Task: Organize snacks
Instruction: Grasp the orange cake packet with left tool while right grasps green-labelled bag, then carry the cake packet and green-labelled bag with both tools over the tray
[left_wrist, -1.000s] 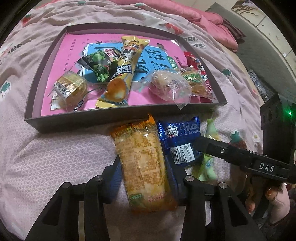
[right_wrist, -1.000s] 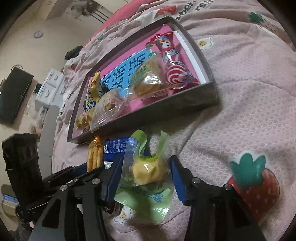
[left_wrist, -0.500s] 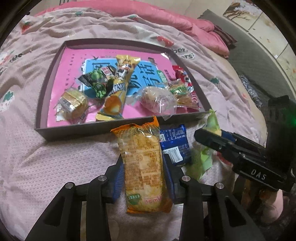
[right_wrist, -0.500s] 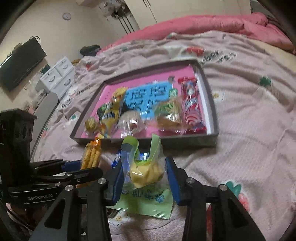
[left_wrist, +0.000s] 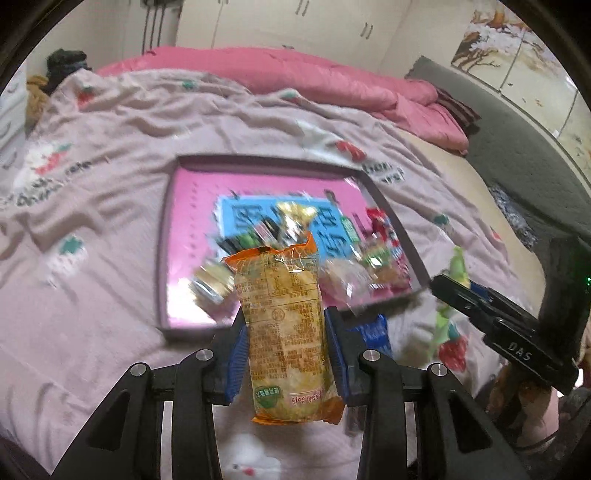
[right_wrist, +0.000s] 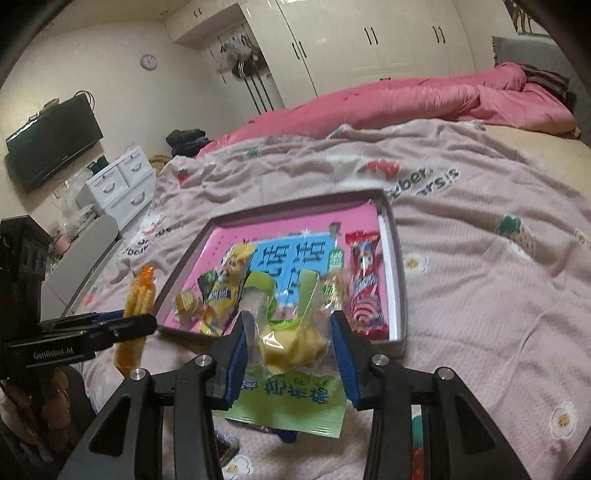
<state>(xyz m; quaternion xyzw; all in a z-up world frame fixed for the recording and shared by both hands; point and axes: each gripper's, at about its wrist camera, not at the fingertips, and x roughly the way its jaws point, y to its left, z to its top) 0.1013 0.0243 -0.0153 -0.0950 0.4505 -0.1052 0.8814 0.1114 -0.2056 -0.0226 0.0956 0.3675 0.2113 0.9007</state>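
The left tool (left_wrist: 286, 345) is clamped on an orange pack (left_wrist: 286, 325) that stands upright between its blue pads (left_wrist: 236, 350), one pad against each long side. Its jaws have just been closing on the pack. The pack hangs clear of the bed (left_wrist: 92, 221), in front of the near rim of the tray (left_wrist: 164, 258). A blue packet (left_wrist: 375, 332) lies on the bed just right of the tool, near the tray's near wall.

The right tool (right_wrist: 291, 349) is clamped on a clear bag with a green label (right_wrist: 291, 402) and a yellow cake (right_wrist: 291, 345) inside it. Its jaws have also just been closing, with the bag between them. The bag is lifted off the bed, in front of the tray's near edge.

The tray rests flat on the bed. On its pink floor lie several snacks, grouped toward the near side: a red pack (right_wrist: 365, 288) along the right wall, a yellow pack (right_wrist: 229, 284) left of centre, and small wrapped pieces beside them.

From the right wrist view, the left tool shows at the far left with the orange pack in it. A pink quilt (right_wrist: 443, 96) lies bunched at the far end of the bed.
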